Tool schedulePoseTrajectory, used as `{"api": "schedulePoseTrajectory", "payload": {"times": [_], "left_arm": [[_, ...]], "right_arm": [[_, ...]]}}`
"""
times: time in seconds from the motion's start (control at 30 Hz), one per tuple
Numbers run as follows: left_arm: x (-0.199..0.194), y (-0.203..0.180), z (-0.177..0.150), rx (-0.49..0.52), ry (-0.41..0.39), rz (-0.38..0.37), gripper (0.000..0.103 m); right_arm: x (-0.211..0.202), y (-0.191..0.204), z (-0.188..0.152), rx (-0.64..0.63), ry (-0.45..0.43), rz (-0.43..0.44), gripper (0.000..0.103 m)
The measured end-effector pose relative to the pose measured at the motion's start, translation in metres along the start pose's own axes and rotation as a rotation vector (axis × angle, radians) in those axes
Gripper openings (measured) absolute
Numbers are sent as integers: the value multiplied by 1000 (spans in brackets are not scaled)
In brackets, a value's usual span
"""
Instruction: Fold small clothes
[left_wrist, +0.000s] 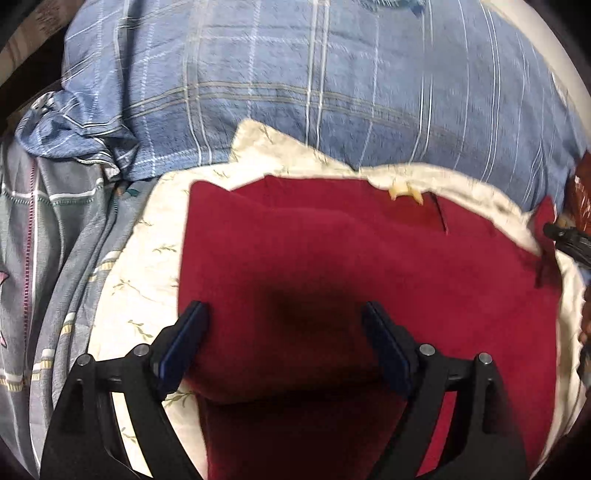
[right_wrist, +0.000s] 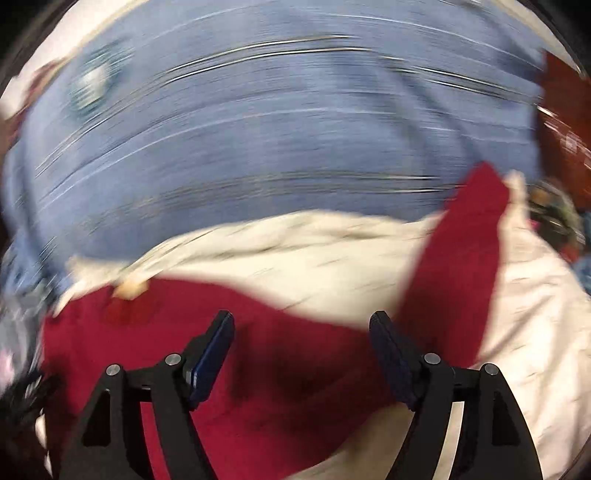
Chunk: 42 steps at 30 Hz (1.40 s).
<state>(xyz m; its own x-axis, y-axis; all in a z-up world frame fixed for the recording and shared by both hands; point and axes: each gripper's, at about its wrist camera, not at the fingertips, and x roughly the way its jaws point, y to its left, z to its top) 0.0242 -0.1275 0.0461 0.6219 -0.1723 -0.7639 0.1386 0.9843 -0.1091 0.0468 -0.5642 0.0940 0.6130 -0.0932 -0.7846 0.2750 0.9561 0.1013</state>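
— Crimson knit, that's the garment (left_wrist: 332, 266) to fold: it lies spread on the cream leaf-print quilt (left_wrist: 147, 236), which sits on the bed in front of the blue plaid pillow (left_wrist: 295, 92).

— Where are the claws relative to it?

— The left claw (left_wrist: 284, 314) hangs right over the garment's near left part, both pads spread wide, nothing between them. A folded-over edge of the red cloth shows just beneath it. The right claw (right_wrist: 301, 325) is also spread and empty, over the garment's near right part (right_wrist: 258, 369).

— Is the right view reliable?

— Badly smeared by motion, so only the coarse layout reads. I can tell a long red strip (right_wrist: 465, 258), likely a sleeve, runs away from the right claw toward the far right, across the quilt (right_wrist: 295, 258) and up toward the pillow (right_wrist: 258, 129).

— So which hand takes it?

— My judgement: the right one. The strip starts just beside its right finger (right_wrist: 388, 343) and its long axis points up and rightward from there. The left claw is well apart from it; in the left view, only the sleeve's far end (left_wrist: 546, 221) shows at the right edge, beside a dark bit that may be the right claw's tip.

— And the rest of the bed?

— Grey striped bedding (left_wrist: 55, 258) bunched along the left edge, apart from the garment.
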Motion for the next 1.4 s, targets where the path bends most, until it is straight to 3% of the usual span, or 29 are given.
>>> {"api": "schedulePoseTrajectory", "payload": {"times": [0.1,0.33,0.37,0.4,0.43,0.5,0.6,0.73,0.87,1.1,1.23,1.27,1.37,1.4], "left_arm": [[-5,3,4,-8,-22,2,86],[6,8,5,-23,14,9,86],[7,8,4,-18,16,15,86],[8,7,4,-14,17,18,86],[9,8,4,-13,17,19,86],[10,8,5,-15,17,19,86],[10,9,6,-17,16,19,86],[4,11,6,-28,2,13,86],[-6,19,9,-64,-30,2,86],[-24,39,14,-149,-85,-36,86],[-27,51,17,-192,-99,-60,86],[-27,53,17,-200,-97,-67,86],[-23,56,17,-220,-78,-87,86],[-23,56,17,-219,-72,-97,86]], "right_arm": [[25,-39,28,88,41,-161,79],[83,-81,68,178,116,-302,77],[90,-87,71,182,131,-325,71],[93,-92,73,190,135,-339,52],[95,-98,74,200,138,-334,42],[93,-108,75,212,145,-279,19],[68,-112,73,187,101,-212,8],[14,-101,67,132,18,-82,7],[-46,-64,62,37,-55,63,7],[-103,65,36,-195,-97,374,7],[-84,140,-22,-318,-17,541,10],[-75,151,-39,-332,13,553,10],[-34,179,-88,-397,196,506,33],[-28,181,-98,-401,231,490,34]]}}
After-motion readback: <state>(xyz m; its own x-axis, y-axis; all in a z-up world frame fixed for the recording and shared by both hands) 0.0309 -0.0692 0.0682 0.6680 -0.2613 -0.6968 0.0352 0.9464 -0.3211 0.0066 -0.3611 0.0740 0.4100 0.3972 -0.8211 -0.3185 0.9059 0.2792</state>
